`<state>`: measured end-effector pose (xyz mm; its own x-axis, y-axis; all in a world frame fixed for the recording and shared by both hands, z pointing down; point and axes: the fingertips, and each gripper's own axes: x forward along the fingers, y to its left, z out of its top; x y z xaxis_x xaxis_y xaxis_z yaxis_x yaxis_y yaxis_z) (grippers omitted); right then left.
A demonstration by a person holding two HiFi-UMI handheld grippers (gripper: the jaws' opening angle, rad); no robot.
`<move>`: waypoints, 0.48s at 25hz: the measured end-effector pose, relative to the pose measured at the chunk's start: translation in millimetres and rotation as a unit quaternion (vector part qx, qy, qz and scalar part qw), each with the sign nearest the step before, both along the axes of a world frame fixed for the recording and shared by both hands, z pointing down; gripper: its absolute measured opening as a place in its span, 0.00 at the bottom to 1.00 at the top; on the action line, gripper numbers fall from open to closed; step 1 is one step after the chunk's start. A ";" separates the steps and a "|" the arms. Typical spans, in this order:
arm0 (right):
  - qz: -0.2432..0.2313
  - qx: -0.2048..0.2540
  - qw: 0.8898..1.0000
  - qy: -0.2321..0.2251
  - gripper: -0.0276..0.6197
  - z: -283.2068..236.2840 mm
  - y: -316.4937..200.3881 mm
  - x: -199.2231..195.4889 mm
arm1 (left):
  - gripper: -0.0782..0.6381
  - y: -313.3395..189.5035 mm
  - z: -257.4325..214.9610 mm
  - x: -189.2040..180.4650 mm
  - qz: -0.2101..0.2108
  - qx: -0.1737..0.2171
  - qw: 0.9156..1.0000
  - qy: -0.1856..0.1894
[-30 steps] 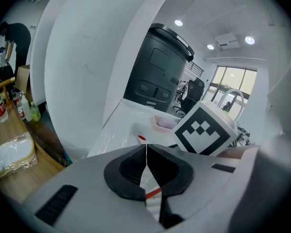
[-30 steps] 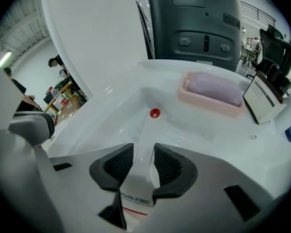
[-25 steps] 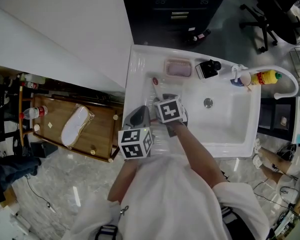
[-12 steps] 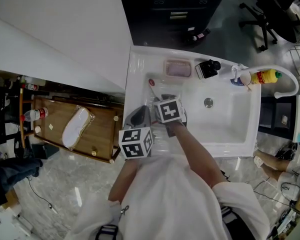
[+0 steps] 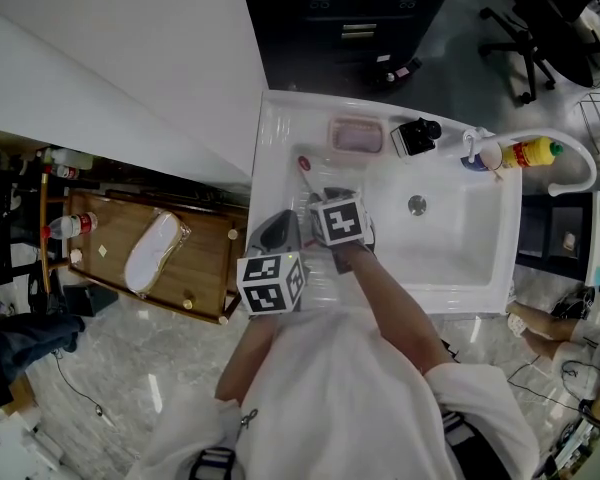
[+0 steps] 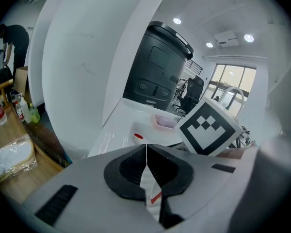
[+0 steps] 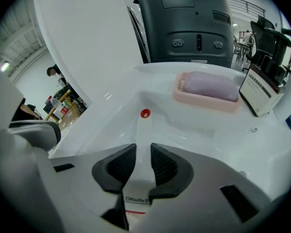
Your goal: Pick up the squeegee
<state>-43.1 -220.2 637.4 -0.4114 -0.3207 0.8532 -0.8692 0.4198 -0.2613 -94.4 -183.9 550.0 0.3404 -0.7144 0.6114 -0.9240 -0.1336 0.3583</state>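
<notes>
A person leans over a white sink unit, holding a gripper in each hand above the flat draining surface (image 5: pixel 278 133) to the left of the basin (image 5: pixel 460 253). The squeegee (image 7: pixel 142 136) lies on that surface, its white handle running away from the person and ending in a small red ring near a pink soap dish (image 7: pixel 206 92). The right gripper (image 7: pixel 143 155) points steeply down at it, and its jaws have just been closing. In the right gripper view the handle now fills the gap between the two dark pads, which look pressed against its sides just above a printed label. The left gripper (image 6: pixel 146 150) sits just beside it, jaws brought together at the tips with nothing seen caught between them. From the head view, both grippers and the squeegee are where they were a second ago, so the only change is the tightening of the right jaws. That suggests the grasp is made but the lift has not begun, since the squeegee appears to rest on the surface. A straight rise should finish the pick-up, though the smooth handle could swing or slip if the hold is off balance.
</notes>
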 end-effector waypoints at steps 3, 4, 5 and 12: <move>0.002 0.008 1.000 0.001 0.20 -3.2 -1.4 2.3 | 0.15 1.2 -0.6 -0.4 0.000 0.001 1.000 -0.001; 0.003 0.015 1.000 0.004 0.20 -5.2 -3.0 4.0 | 0.15 1.4 -1.5 -0.4 0.001 0.002 1.000 -0.002; 0.004 0.021 1.000 0.006 0.20 -7.0 -4.3 5.2 | 0.15 1.3 -2.6 -0.4 0.002 0.003 1.000 -0.003; 0.009 0.071 0.997 0.009 0.20 -17.6 -14.1 12.7 | 0.15 0.0 -9.5 1.5 0.007 0.013 1.000 -0.004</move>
<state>-30.4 -234.3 619.8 -0.3892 -0.4469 0.8055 -0.8812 0.4353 -0.1843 -93.0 -183.9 540.5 0.3459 -0.7256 0.5948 -0.9247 -0.1562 0.3471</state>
